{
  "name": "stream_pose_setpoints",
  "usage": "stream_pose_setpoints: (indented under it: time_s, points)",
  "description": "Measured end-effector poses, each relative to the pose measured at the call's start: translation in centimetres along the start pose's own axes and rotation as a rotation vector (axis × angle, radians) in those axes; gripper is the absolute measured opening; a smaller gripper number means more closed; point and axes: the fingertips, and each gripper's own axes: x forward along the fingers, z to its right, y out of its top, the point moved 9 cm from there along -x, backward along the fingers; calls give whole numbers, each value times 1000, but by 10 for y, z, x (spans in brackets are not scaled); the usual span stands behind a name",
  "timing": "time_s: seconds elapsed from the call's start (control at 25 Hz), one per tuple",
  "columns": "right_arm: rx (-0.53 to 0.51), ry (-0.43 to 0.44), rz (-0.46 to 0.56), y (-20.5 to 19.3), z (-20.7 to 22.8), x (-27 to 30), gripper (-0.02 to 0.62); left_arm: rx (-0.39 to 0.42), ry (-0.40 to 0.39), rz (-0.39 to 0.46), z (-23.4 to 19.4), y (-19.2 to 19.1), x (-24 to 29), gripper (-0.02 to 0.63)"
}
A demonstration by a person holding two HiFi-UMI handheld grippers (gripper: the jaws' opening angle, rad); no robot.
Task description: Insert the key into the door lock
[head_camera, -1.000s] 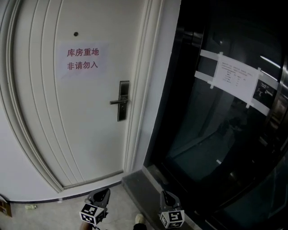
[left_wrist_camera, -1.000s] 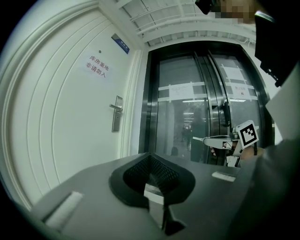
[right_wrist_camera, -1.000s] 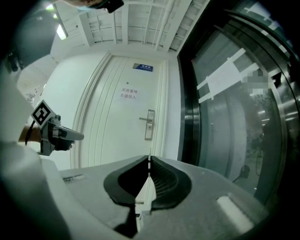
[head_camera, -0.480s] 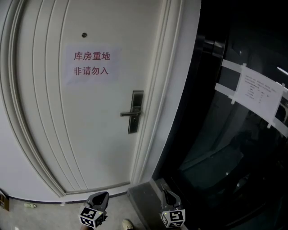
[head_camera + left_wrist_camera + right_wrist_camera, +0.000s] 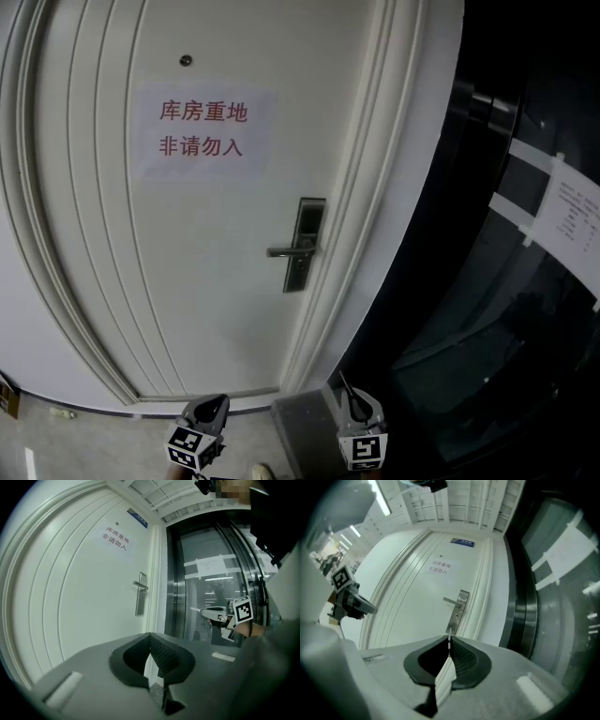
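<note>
The right gripper (image 5: 349,394) pinches the thin key (image 5: 449,637) between its jaws, well short of the lock plate (image 5: 305,244) at the door's (image 5: 187,281) far right edge. The left gripper (image 5: 150,637), on its left, has its jaws pressed together on nothing. Open floor (image 5: 103,441) lies before the door, and a dark glass wall (image 5: 487,309) borders the right.

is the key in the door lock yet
No, the key sits clamped in the right gripper, clearly apart from the door's lock plate.

Open air lies between the closed white panelled door (image 5: 187,281) and the left tool (image 5: 216,403) and right tool (image 5: 349,396). A silver lever handle (image 5: 286,251) juts from the door; a dark glass wall (image 5: 487,309) bounds the right side.
</note>
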Motion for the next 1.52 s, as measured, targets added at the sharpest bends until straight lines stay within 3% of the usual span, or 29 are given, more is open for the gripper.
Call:
stream_pose_setpoints:
  time_s: [0.2, 0.48, 0.72, 1.52]
  points:
    - [-234, 20, 21, 12, 10, 40, 11, -2, 38, 5, -8, 1, 19, 2]
    - [-393, 47, 84, 47, 17, 82, 11, -3, 98, 0, -15, -2, 30, 2]
    - [-559, 54, 117, 53, 26, 123, 12, 0, 144, 3, -25, -1, 34, 2]
    - [-837, 47, 88, 51, 30, 248, 11, -12, 257, 22, -42, 1, 55, 2]
